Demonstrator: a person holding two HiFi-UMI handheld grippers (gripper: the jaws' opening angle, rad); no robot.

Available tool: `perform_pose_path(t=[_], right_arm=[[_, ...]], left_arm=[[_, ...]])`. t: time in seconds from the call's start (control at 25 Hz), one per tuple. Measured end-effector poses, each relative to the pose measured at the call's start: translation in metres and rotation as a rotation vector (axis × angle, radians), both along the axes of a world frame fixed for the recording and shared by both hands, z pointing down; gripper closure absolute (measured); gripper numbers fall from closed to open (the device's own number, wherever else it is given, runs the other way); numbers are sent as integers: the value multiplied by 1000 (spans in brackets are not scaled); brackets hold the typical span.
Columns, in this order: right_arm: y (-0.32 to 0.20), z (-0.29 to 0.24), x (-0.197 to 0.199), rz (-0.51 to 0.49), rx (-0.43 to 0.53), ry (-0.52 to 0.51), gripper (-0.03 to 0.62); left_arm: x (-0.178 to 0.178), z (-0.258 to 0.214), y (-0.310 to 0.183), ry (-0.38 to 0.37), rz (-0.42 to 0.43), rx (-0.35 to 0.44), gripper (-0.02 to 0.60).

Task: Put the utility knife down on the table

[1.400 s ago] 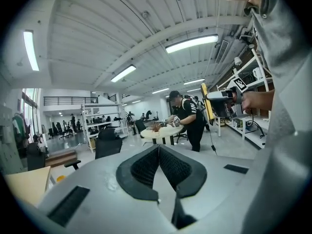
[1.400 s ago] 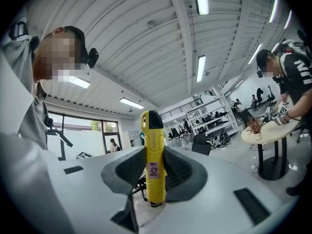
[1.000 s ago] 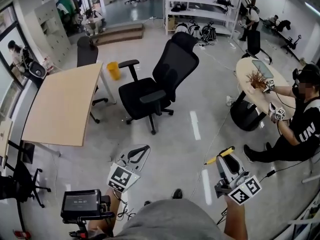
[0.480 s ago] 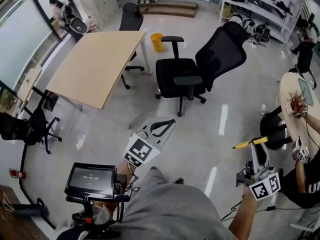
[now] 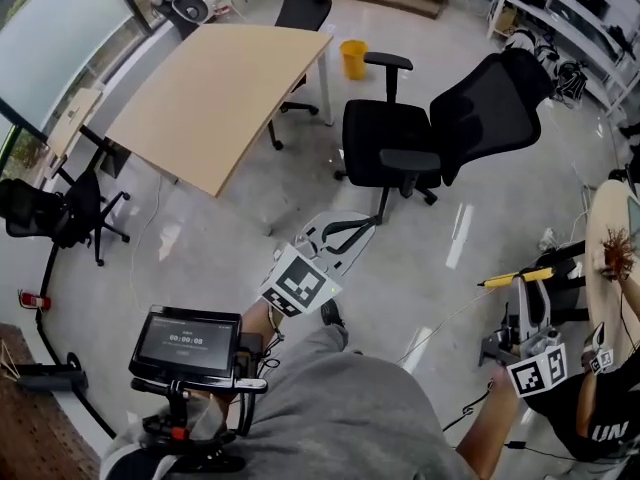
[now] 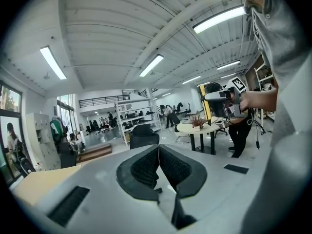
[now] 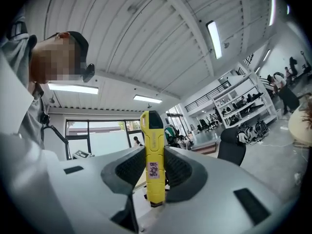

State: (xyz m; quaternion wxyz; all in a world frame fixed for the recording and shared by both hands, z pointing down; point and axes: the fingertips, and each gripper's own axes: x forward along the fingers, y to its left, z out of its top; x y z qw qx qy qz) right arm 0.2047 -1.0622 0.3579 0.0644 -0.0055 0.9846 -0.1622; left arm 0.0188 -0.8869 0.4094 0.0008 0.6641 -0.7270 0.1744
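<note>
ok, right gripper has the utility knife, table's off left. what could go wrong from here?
The right gripper clamps the utility knife near its lower end. Most of it sticks out past the jaws, so it might pivot or slip.
The office chair stands between the knife and the table, so a snag is possible.
A person is close beside the right gripper.

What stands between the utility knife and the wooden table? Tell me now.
In the head view, a black office chair stands on the floor between the utility knife, held in the right gripper, and the wooden table.
</note>
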Motion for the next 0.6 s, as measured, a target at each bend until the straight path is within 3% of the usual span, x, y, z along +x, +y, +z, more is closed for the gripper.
perform_pose_path(t=[0.36,0.6], right_arm=[[-31,-14,-104,-27,33,-16,477],[-67,-14,-161,-99,28,-16,477]], left_arm=[[-91,-13,-38,-20,6,19,576],[-136,-11,-65,-16,-55,-1,575]])
